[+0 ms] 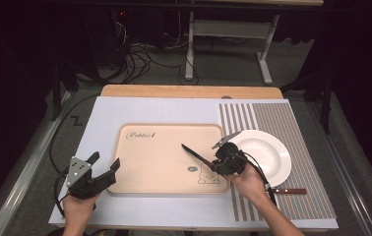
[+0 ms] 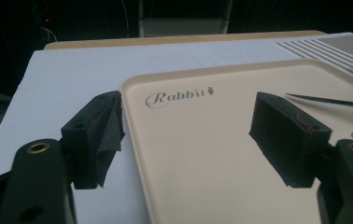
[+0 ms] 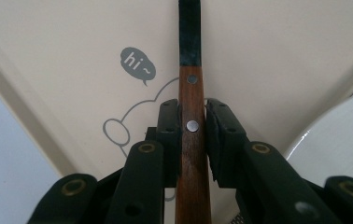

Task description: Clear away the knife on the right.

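A knife [image 1: 196, 155] with a dark blade and a wooden handle [image 3: 192, 140] is held over the right part of the beige tray [image 1: 144, 147], blade pointing up-left. My right gripper [image 1: 217, 164] is shut on the handle, its pads [image 3: 170, 126] pressing both sides near a rivet. The tray's bear drawing and "hi~" bubble lie under the knife. My left gripper [image 1: 106, 161] hovers at the tray's lower left corner, jaws wide open with nothing between them [image 2: 188, 126]. The knife's blade [image 2: 333, 101] shows far right in the left gripper view.
A white plate [image 1: 267, 152] sits on a striped mat [image 1: 297, 128] right of the tray, close to my right gripper. A second wooden-handled utensil [image 1: 290, 191] lies on the mat below the plate. All rests on a white board [image 1: 105, 113].
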A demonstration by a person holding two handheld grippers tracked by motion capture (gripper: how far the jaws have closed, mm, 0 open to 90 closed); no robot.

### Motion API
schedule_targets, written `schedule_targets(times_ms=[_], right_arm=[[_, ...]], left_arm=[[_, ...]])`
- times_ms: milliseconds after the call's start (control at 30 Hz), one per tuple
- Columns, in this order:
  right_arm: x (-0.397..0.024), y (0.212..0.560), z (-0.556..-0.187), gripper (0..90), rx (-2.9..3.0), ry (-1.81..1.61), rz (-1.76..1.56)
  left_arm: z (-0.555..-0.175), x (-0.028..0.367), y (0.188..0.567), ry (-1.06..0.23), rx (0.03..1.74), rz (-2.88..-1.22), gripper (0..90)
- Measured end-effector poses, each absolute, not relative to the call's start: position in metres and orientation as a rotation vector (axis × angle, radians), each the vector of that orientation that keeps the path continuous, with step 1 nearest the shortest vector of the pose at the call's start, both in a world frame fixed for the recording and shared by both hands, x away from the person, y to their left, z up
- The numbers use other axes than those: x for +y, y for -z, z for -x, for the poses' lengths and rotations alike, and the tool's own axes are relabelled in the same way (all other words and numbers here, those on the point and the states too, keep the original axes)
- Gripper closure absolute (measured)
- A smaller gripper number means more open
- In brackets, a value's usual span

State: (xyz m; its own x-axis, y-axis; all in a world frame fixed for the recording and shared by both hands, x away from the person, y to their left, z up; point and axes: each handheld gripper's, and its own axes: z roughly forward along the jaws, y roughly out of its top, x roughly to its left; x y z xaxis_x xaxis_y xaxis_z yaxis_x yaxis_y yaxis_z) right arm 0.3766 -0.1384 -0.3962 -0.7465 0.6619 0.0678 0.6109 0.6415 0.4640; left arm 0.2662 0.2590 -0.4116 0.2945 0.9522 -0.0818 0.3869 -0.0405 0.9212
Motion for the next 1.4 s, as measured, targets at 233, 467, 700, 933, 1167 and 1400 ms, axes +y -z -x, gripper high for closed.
schedule_targets(times_ms=[233,467,700,933,1167,1400], right_arm=[[-0.135,0.401,-0.378,78.4,2.751,-0.677,-1.064],[-0.127,0.409,-0.380,77.9,2.769,-0.631,-1.046],[-0.125,0.412,-0.380,77.4,2.771,-0.626,-1.036],[-0.119,0.416,-0.377,76.9,2.772,-0.603,-1.013],[-0.119,0.413,-0.375,70.2,2.751,-0.631,-0.985],[-0.119,0.404,-0.375,81.7,2.745,-0.664,-0.948]], left_arm=[[-0.267,0.260,0.412,-0.742,1.263,-1.600,26.0],[-0.267,0.260,0.412,-0.740,1.260,-1.604,26.0],[-0.268,0.259,0.413,-0.741,1.260,-1.608,26.0],[-0.267,0.259,0.412,-0.741,1.259,-1.604,26.0],[-0.267,0.260,0.412,-0.740,1.260,-1.606,26.0],[-0.268,0.259,0.412,-0.744,1.257,-1.607,26.0]])
